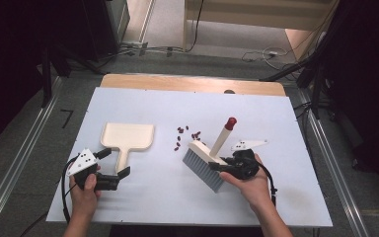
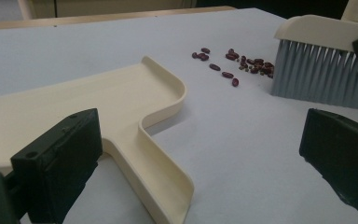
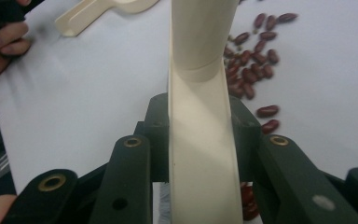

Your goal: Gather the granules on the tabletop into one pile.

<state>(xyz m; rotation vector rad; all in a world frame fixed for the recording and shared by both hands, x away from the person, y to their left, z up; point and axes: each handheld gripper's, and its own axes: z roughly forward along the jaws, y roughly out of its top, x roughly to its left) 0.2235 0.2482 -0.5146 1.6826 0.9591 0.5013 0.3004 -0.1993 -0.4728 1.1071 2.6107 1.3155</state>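
We clamp the brush [image 1: 208,163] in the right gripper [image 1: 220,167]; left gripper [image 1: 120,166] gapes (astride dustpan [image 1: 127,138] handle). Sweep beans [image 1: 187,136] toward nine o'clock, bristles low.

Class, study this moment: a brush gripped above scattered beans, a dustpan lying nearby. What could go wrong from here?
1. The left gripper stands open around the dustpan handle, so the pan may slide when beans hit it.
2. The right gripper holds the brush tilted; a hard sweep could flick beans past the pan.

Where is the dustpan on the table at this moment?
In the high view the cream dustpan lies flat on the table's left half, its handle just ahead of the open left gripper, apart from the beans.
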